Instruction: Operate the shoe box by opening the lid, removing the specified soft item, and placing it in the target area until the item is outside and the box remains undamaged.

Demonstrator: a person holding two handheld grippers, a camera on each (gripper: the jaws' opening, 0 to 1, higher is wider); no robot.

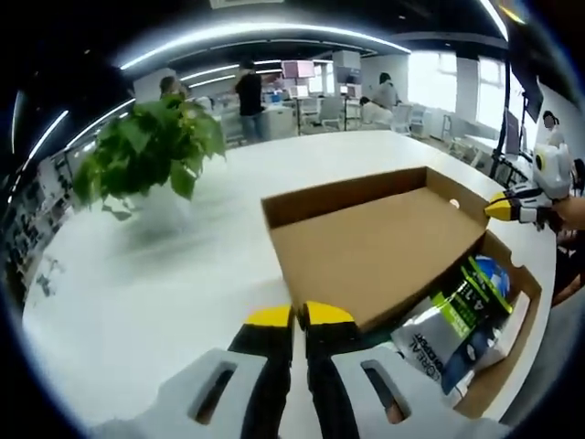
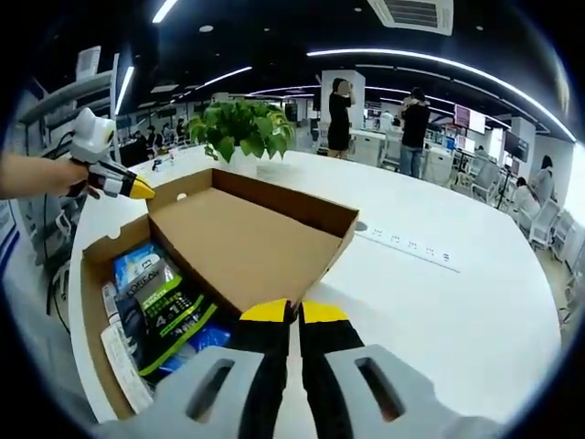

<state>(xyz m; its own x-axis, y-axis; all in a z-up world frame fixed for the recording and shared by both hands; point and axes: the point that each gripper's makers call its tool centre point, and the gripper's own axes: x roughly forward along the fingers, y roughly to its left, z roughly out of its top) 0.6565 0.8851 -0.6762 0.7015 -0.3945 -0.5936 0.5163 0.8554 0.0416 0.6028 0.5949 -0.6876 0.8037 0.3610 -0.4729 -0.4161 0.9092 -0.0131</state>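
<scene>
A brown cardboard shoe box [image 1: 505,366] lies open on the white table, its lid [image 1: 379,247] folded back and slanting over one half. Inside the uncovered half lie soft packets: a black-and-green packet [image 1: 462,315] marked 4.17 and a blue one [image 1: 489,273]. The same box [image 2: 91,302], lid [image 2: 242,247] and green packet [image 2: 169,311] appear in the right gripper view. My left gripper [image 1: 300,315] is shut and empty, short of the lid's near corner. My right gripper [image 2: 294,312] is also shut and empty. Each gripper hovers by a box corner in the other's view: right gripper [image 1: 512,208], left gripper [image 2: 123,183].
A potted green plant [image 1: 151,146] stands on the table beyond the box, also seen as the plant [image 2: 242,128]. The white table [image 2: 439,283] has a row of sockets [image 2: 407,245] beside the box. People, desks and chairs fill the office behind.
</scene>
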